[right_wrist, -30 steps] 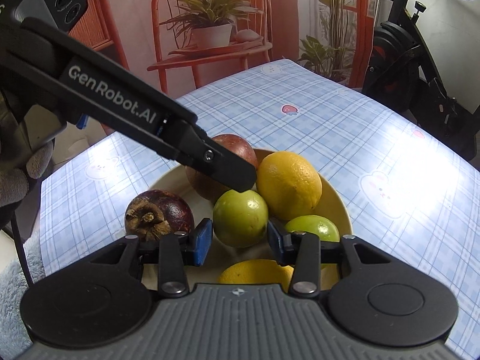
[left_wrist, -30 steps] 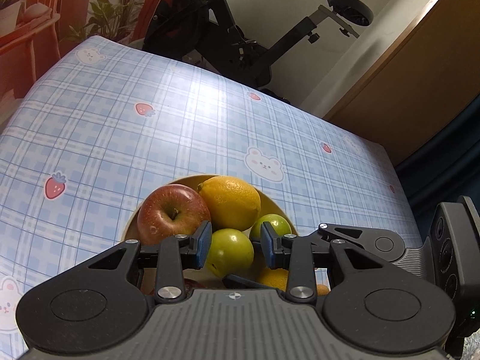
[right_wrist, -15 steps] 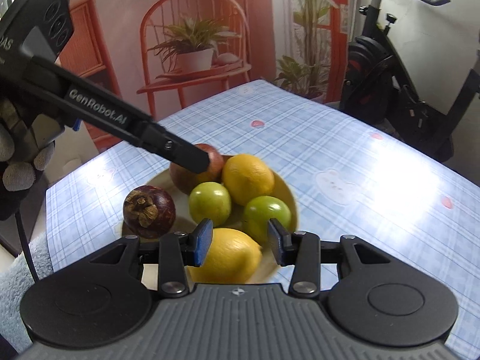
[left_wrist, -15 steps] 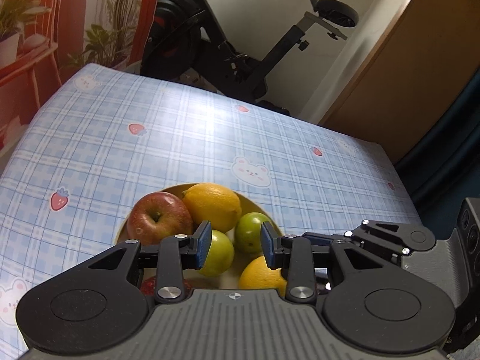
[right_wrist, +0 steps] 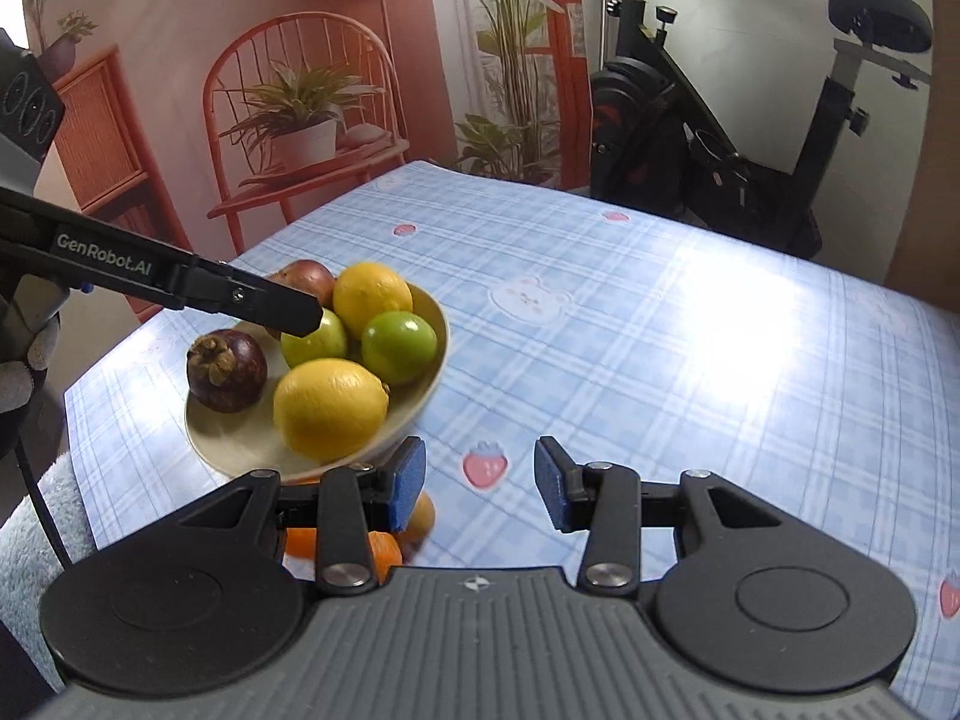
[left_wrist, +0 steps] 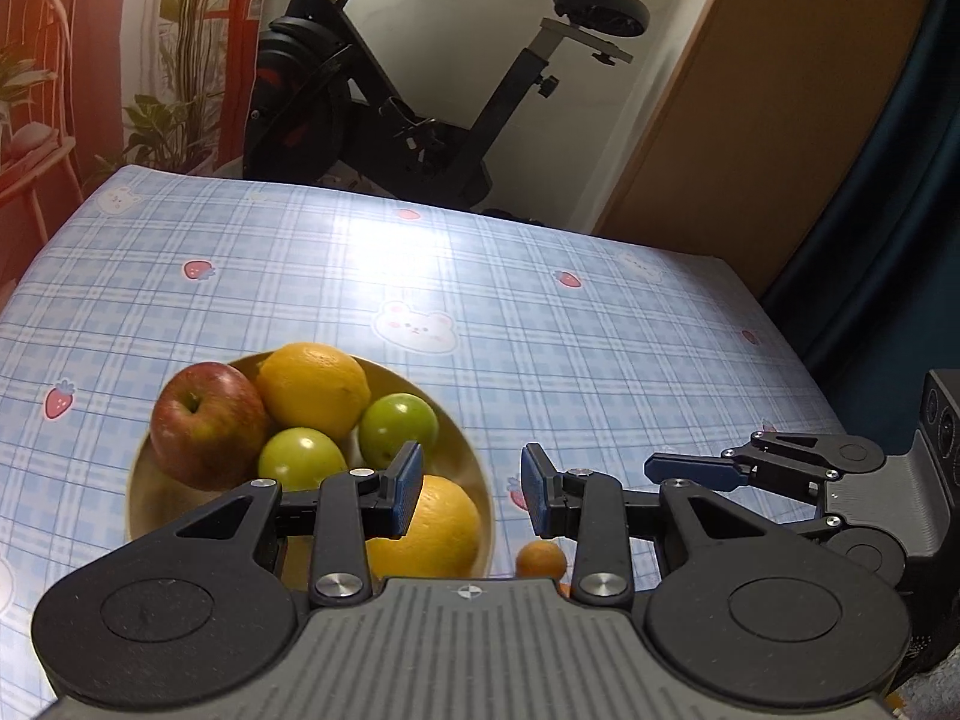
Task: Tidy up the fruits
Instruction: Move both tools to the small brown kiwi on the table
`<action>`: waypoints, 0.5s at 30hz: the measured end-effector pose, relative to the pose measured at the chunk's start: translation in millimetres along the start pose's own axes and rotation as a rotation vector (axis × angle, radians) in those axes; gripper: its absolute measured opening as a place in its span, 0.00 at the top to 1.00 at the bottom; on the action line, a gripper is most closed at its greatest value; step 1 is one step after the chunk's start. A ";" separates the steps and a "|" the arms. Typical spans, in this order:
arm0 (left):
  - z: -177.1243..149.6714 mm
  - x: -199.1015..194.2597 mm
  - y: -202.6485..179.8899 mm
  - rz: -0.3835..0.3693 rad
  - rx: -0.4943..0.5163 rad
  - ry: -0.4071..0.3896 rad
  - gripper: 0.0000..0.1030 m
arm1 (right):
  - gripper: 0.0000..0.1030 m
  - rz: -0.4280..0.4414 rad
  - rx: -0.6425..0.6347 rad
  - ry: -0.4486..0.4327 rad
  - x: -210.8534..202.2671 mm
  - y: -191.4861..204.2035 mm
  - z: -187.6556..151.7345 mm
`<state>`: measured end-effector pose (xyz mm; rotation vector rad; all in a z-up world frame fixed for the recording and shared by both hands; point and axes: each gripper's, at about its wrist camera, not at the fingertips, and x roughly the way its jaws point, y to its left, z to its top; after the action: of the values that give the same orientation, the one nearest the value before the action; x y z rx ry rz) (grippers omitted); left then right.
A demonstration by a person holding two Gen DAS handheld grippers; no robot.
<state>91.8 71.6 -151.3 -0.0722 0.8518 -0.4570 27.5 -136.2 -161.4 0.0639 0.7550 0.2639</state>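
Fruits [right_wrist: 330,401] – heaped in bowl [right_wrist: 240,450]

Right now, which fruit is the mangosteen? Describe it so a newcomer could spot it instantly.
Find the cream bowl on the blue checked tablecloth. The mangosteen sits at the bowl's left edge, beside the nearer lemon. It is the only dark purple-brown fruit, with a dry, knobbly brown cap.
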 end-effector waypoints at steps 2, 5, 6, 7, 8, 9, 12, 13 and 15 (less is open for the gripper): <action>-4.3 -0.2 -4.7 0.018 0.009 -0.012 0.64 | 0.63 0.014 -0.007 0.012 2.3 0.8 -3.0; -10.8 -1.3 -7.8 0.050 0.016 -0.025 0.64 | 0.70 0.040 -0.023 0.028 10.0 4.0 -5.7; -12.4 -1.8 -9.0 0.060 0.017 -0.026 0.64 | 0.71 0.049 -0.027 0.033 13.2 5.8 -5.8; -14.1 -1.9 -9.0 0.067 0.017 -0.025 0.64 | 0.71 0.058 -0.030 0.039 16.8 8.0 -5.7; -15.0 -2.3 -9.6 0.073 0.017 -0.025 0.64 | 0.71 0.067 -0.032 0.045 21.3 9.8 -5.3; -16.3 -2.9 -9.4 0.083 0.019 -0.026 0.64 | 0.71 0.076 -0.035 0.051 25.4 11.9 -4.8; -18.5 -4.8 -8.4 0.113 0.015 -0.035 0.64 | 0.71 0.096 -0.045 0.069 35.6 17.3 -4.4; -19.3 -5.8 -6.8 0.118 0.005 -0.037 0.64 | 0.71 0.099 -0.048 0.077 38.6 18.7 -4.5; -21.5 -8.6 -6.5 0.123 -0.018 -0.040 0.64 | 0.71 0.109 -0.048 0.092 43.9 20.1 -4.3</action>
<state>68.6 71.8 -157.9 -0.0448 0.8159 -0.3313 50.8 -105.5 -190.8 0.0482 0.8379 0.3905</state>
